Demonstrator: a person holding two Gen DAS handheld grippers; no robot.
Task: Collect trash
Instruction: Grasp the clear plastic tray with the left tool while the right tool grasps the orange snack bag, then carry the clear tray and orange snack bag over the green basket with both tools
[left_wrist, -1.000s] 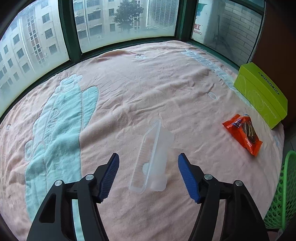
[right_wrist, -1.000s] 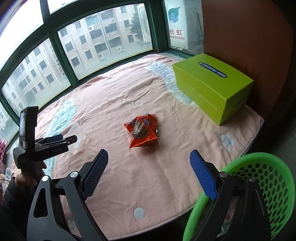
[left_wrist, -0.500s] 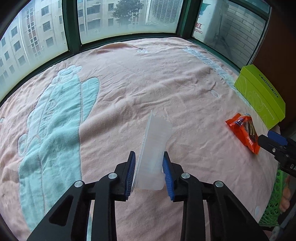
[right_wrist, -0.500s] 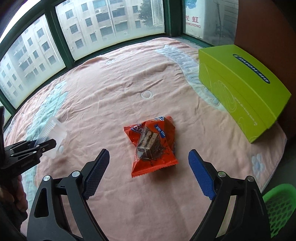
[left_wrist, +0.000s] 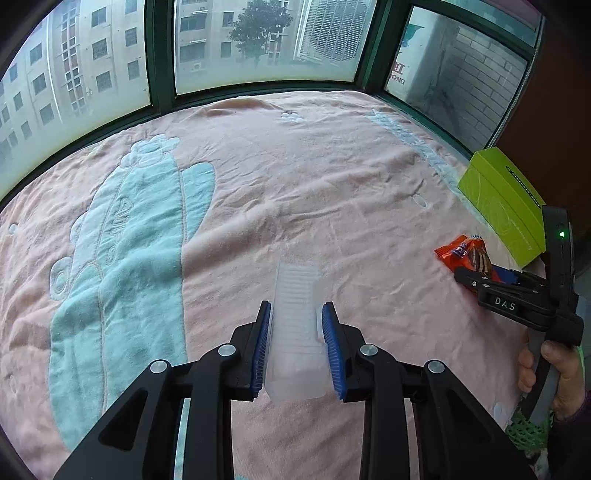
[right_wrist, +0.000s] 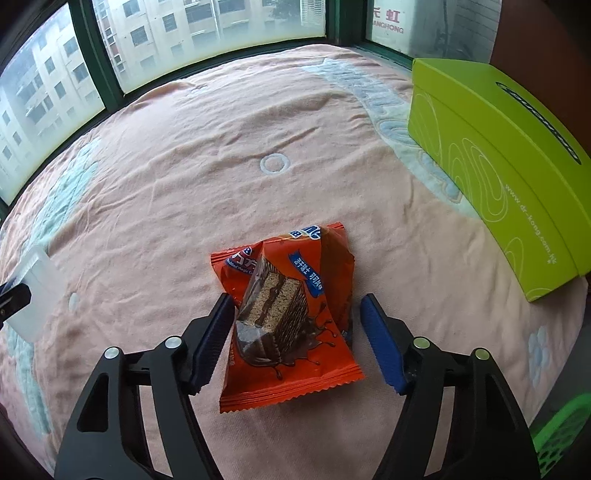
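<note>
Your left gripper (left_wrist: 295, 343) is clamped on the clear plastic tray (left_wrist: 295, 332) above the pink blanket (left_wrist: 332, 184). Only your right view shows your right gripper (right_wrist: 297, 339) spread around the orange wrapper (right_wrist: 288, 314).

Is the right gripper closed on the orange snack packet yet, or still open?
Open. The right gripper straddles the orange snack packet, lying flat on the pink blanket, with a gap beside the right finger.
</note>
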